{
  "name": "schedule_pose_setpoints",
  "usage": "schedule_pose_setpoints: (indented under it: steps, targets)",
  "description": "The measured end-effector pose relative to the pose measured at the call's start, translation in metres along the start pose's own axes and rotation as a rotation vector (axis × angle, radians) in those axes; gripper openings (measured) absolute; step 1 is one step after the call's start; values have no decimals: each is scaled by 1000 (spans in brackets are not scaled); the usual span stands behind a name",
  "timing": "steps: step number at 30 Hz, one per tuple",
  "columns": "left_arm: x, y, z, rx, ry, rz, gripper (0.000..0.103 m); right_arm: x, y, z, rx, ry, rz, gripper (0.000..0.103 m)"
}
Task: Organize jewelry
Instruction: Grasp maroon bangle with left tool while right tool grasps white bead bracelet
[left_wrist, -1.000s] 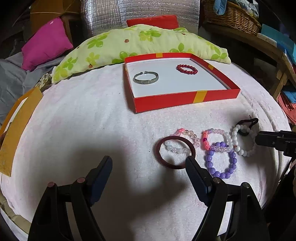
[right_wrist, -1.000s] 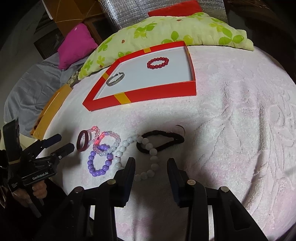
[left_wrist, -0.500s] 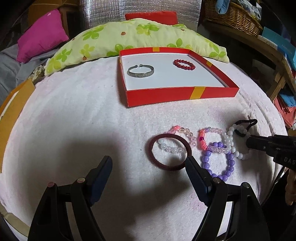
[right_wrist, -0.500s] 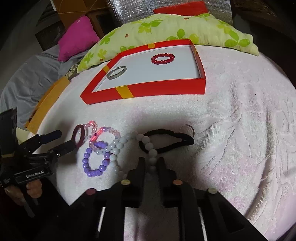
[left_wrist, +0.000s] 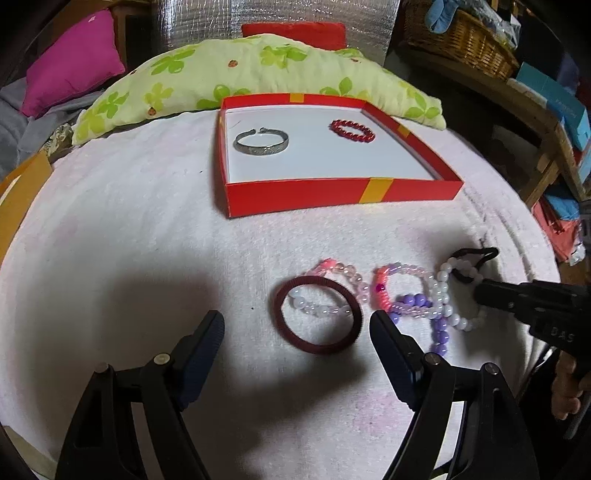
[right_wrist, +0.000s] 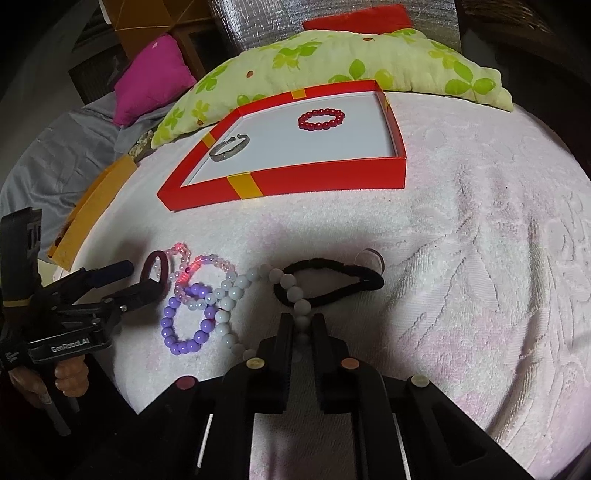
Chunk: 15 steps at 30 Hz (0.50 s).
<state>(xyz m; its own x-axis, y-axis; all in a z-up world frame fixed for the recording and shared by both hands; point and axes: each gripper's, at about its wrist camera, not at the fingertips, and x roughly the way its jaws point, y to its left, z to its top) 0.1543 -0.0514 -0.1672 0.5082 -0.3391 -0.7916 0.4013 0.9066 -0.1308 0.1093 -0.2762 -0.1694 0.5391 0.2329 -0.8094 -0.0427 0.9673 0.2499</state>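
A red box (left_wrist: 332, 192) (right_wrist: 325, 177) with a white floor holds a silver bangle (left_wrist: 261, 142) (right_wrist: 229, 147) and a red bead bracelet (left_wrist: 352, 130) (right_wrist: 322, 119). On the white towel lie a dark red ring bracelet (left_wrist: 317, 314) (right_wrist: 155, 265), pink bead bracelets (left_wrist: 399, 288) (right_wrist: 207, 266), a purple bead bracelet (left_wrist: 439, 328) (right_wrist: 186, 325), a white bead bracelet (left_wrist: 448, 299) (right_wrist: 236, 291) and a black hair tie (left_wrist: 476, 258) (right_wrist: 332, 280). My right gripper (right_wrist: 303, 325) (left_wrist: 480, 291) is shut on the white bead bracelet's near side. My left gripper (left_wrist: 295, 332) (right_wrist: 144, 278) stands open just before the dark red ring.
A green flowered pillow (left_wrist: 258, 74) lies behind the box, with a magenta cushion (left_wrist: 70, 81) at the far left. An orange box edge (left_wrist: 22, 192) sits at the towel's left rim. A wicker basket (left_wrist: 458, 40) and shelves stand at the right.
My right gripper's jaws have closed from partly open onto the white bead bracelet. The left gripper has stayed open, its view swinging slightly so the box sits more central.
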Motion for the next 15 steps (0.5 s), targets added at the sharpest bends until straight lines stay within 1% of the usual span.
schedule_pose_setpoints:
  steps: [4, 15]
  targets:
    - [5, 0, -1, 3, 19, 11, 81, 0, 0, 0, 1, 3, -2, 11]
    - [10, -4, 1, 17, 3, 14, 81, 2, 0, 0, -2, 0, -6, 11]
